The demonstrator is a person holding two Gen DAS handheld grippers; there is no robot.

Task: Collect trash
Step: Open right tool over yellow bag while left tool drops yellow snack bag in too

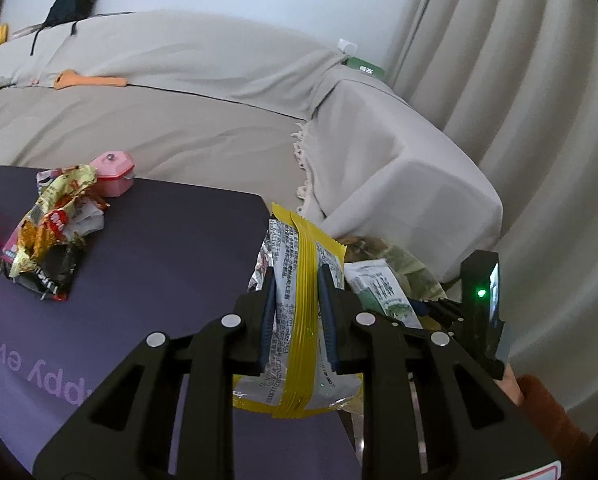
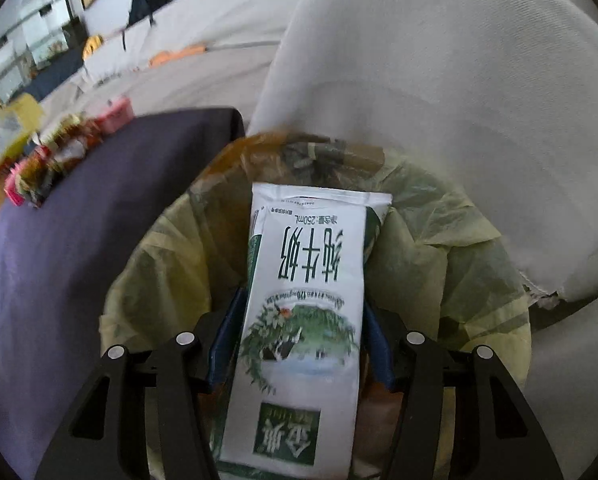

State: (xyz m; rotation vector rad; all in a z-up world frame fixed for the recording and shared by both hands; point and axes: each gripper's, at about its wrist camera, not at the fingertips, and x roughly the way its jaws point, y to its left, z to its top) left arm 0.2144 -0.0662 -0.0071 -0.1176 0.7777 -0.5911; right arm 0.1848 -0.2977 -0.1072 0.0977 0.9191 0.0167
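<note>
Over the bin lined with a yellowish plastic bag (image 2: pixel 439 240), the right gripper (image 2: pixel 299 344) clamps a white-and-green milk carton (image 2: pixel 303 300) for dropping; just beside it, the left gripper (image 1: pixel 297 312) pinches a yellow-striped silver snack wrapper (image 1: pixel 299 300).

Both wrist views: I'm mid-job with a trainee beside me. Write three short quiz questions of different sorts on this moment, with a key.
1. True or false: the left gripper is shut on a yellow-striped wrapper.
2. Multiple choice: the milk carton between the right gripper's fingers hangs over A) the purple tablecloth B) the lined trash bin C) the sofa.
3. Fill in: crumpled wrappers lie on the purple tablecloth near a small ____ box.

Key: 1 true; 2 B; 3 pink.
</note>
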